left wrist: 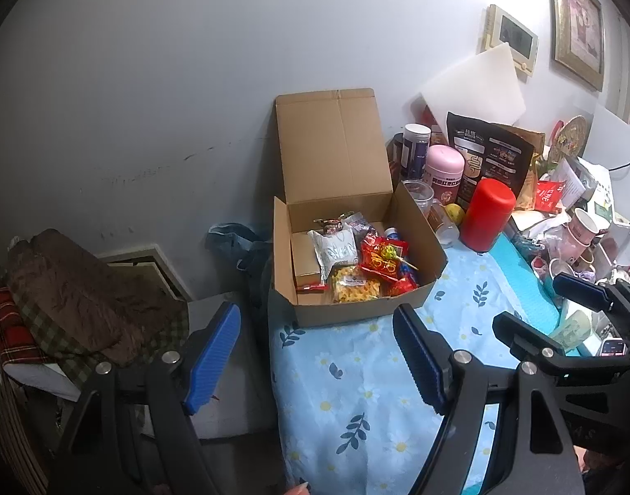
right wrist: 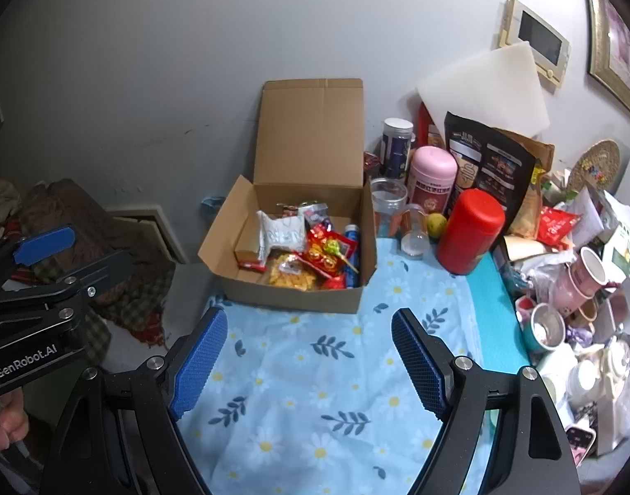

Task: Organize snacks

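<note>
An open cardboard box [left wrist: 356,309] [right wrist: 294,297] stands on the blue flowered cloth [left wrist: 356,392] [right wrist: 315,371], its lid upright against the wall. Inside lie several snacks: a white packet [left wrist: 335,247] [right wrist: 282,235], a red lollipop bag [left wrist: 381,260] [right wrist: 327,253] and a yellow packet [left wrist: 354,288] [right wrist: 292,276]. My left gripper [left wrist: 315,354] [right wrist: 71,258] hovers open and empty before the box's left corner. My right gripper [right wrist: 309,363] [left wrist: 550,313] is open too, empty, over the cloth in front of the box.
Right of the box stand a red canister [left wrist: 488,218] [right wrist: 469,231], a pink jar [left wrist: 443,173] [right wrist: 432,177], a black pouch [right wrist: 488,165] and a clear cup [right wrist: 387,200]. Cups and clutter [right wrist: 570,288] fill the far right. Folded blankets [left wrist: 67,301] lie beyond the table's left edge.
</note>
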`<state>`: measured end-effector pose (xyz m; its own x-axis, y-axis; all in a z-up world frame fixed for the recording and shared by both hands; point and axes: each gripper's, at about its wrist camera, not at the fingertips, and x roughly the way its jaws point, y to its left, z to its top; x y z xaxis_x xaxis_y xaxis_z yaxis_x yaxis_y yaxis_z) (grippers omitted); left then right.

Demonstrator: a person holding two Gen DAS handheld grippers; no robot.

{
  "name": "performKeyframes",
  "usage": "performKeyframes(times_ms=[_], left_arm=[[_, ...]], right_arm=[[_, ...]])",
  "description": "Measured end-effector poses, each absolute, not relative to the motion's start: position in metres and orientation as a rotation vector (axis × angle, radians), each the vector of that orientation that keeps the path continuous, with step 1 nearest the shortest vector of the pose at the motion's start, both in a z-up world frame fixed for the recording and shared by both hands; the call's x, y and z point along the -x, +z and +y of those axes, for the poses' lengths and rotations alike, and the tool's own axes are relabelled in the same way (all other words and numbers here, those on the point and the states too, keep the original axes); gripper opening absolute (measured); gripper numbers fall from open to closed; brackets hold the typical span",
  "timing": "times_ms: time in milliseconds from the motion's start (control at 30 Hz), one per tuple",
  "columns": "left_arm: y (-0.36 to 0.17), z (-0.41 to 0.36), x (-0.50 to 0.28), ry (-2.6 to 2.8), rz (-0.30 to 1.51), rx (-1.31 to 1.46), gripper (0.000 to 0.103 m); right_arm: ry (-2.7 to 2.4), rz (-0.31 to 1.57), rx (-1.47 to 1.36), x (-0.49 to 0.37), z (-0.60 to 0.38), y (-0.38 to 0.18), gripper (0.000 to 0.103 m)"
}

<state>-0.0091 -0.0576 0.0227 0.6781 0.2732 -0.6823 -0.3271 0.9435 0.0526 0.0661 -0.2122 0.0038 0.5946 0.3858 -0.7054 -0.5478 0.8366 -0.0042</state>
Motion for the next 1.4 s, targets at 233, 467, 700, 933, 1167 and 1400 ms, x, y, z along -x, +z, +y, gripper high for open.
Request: performKeyframes(times_ms=[233,467,700,933,1167,1400], left_arm=[[0.021,-0.0566,0.0114,0.344,0.759,0.074,0.077],[0.0217,-0.0533,0.0116,0.355,0.757,0.07,0.077],[0.0213,-0.0513,0.012,0.366,0.759,0.064,0.077],[0.0215,-0.0505,0.0139,0.37,0.76,0.07,0.077],[0.0209,-0.0502,0.0168,0.363,0.771,0.079,0.077],[0.0214,-0.0518,0.018,0.365,0.77,0.076,0.077]], right_arm=[[0.555,0.758,0.233,-0.0652,-0.213,0.0041,0.083],[0.56,0.756,0.244,-0.0648,-0.2115,0.0049,0.083],[0.564,0.759,0.244,-0.064,-0.2104,0.0038,0.083],[0.565,0.76,0.245,-0.0622,-0.2103,0.0028,0.083],[0.566,0.764,0.244,-0.061,-0.2102,0.0017,0.083],[0.566,0.767,0.242,-0.0586,-0.2114,0.0001,0.083]])
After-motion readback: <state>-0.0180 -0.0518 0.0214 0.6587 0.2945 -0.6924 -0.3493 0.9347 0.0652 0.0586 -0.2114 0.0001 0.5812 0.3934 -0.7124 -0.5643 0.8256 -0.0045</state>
